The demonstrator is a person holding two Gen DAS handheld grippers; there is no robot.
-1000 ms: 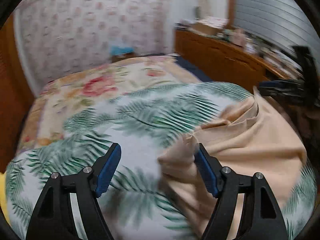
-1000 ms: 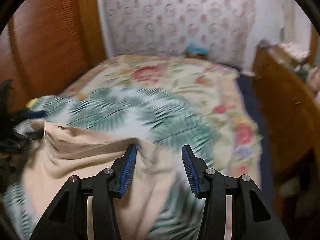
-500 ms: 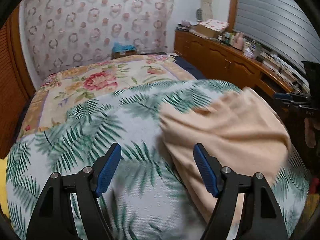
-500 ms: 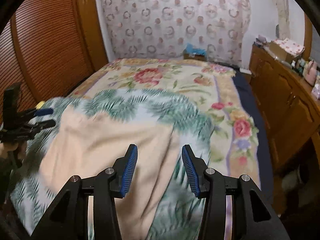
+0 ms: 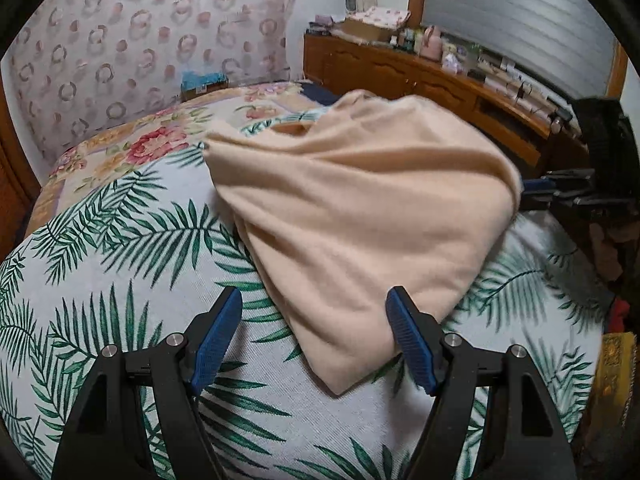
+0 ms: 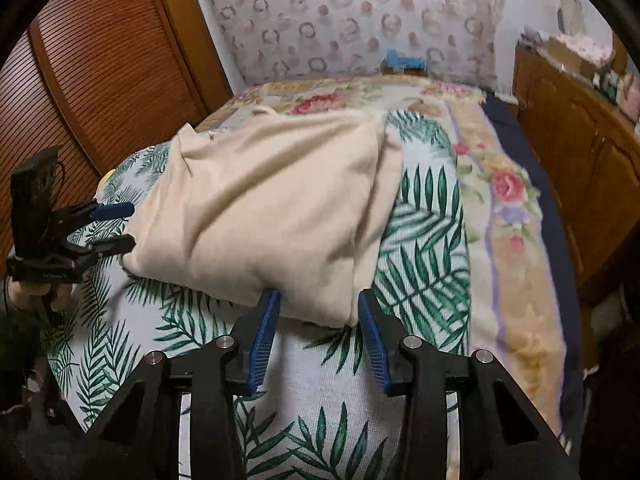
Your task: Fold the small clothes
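A peach garment point(image 5: 360, 208) lies bunched and partly folded on the fern-print cover point(image 5: 120, 248) of the bed. My left gripper point(image 5: 314, 320) is open, low over the cover, with the garment's near corner lying loose between its blue pads. In the right wrist view the garment point(image 6: 260, 208) reaches down to my right gripper point(image 6: 318, 320), whose jaws are closing around its near corner without pressing on it. Each gripper also shows in the other's view, at the garment's side edge: the right gripper point(image 5: 528, 194) and the left gripper point(image 6: 124, 228).
A floral bedspread point(image 5: 132, 148) covers the far half of the bed, before a patterned headboard point(image 5: 120, 52). A cluttered wooden dresser point(image 5: 440, 80) runs along the right side and a slatted wooden door point(image 6: 100, 72) stands on the left. A small blue object point(image 6: 402, 60) sits at the head of the bed.
The garment, lifted and blurred a second ago, has settled farther up the cover. Both grippers have drawn back to its near corners. The right jaws have narrowed; the left jaws stayed equally wide.
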